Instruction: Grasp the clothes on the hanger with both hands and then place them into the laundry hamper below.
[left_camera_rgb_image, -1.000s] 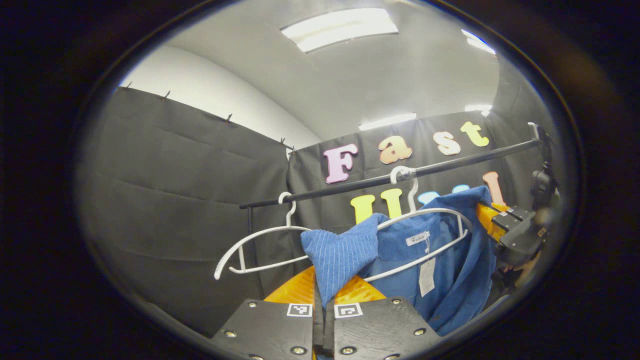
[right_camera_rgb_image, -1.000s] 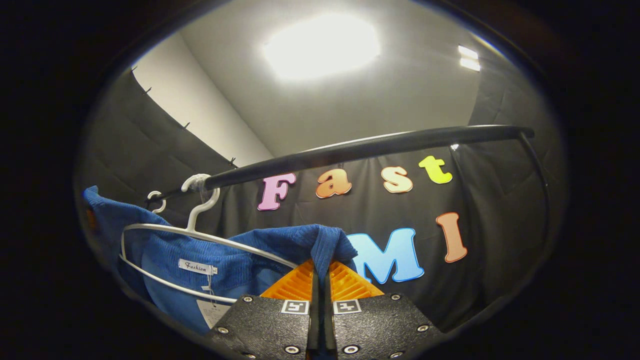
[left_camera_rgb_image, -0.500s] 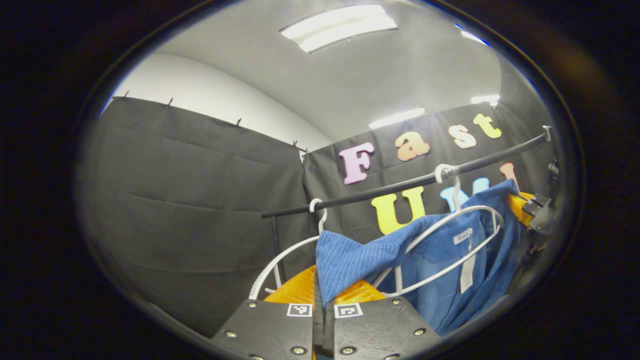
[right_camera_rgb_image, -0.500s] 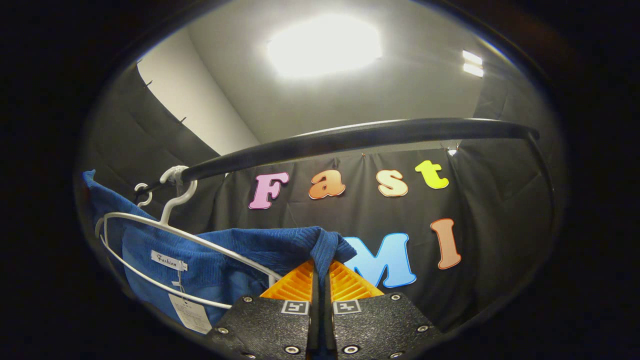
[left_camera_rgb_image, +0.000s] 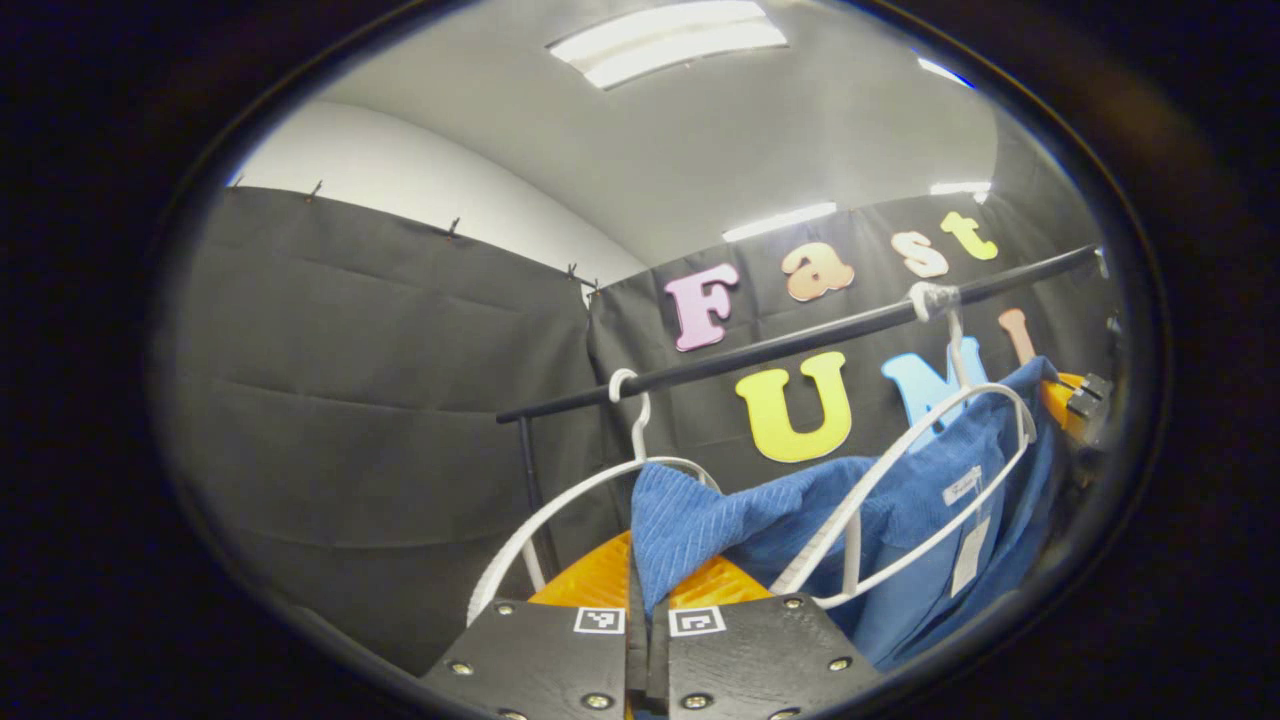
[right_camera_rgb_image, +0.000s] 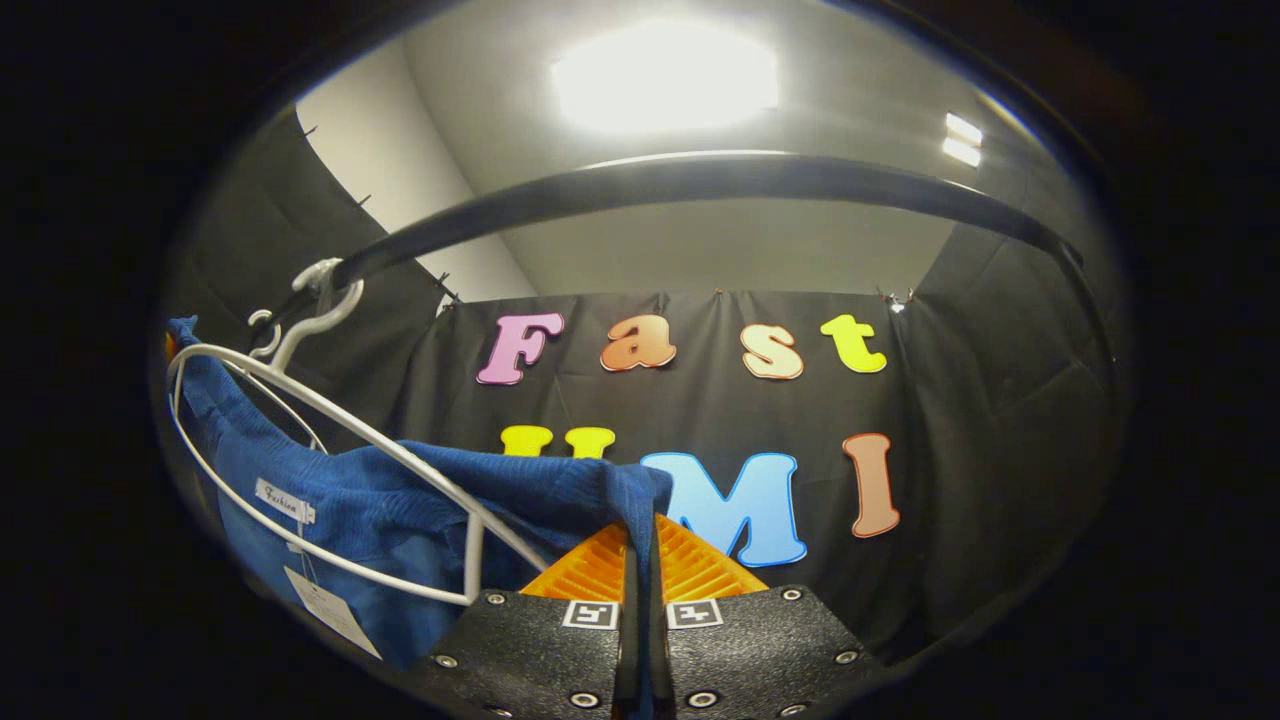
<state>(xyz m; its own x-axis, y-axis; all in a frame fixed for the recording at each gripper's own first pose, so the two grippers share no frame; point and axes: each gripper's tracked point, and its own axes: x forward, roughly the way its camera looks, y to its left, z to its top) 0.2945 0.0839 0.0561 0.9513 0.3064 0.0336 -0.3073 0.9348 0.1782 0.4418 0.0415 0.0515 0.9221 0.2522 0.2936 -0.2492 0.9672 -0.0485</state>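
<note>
At the bottom centre of each view, the blue garment (left_camera_rgb_image: 700, 520) is pinched between the pressed-together fingers of the left gripper (left_camera_rgb_image: 645, 590) and the right gripper (right_camera_rgb_image: 640, 560), beside a white hanger (right_camera_rgb_image: 400, 460).

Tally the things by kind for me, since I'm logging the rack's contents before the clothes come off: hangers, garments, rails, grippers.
Hangers: 2, one bare, one through the garment
Garments: 1, blue
Rails: 1
Grippers: 2, left and right, each shut on the garment
Total: 6
</note>
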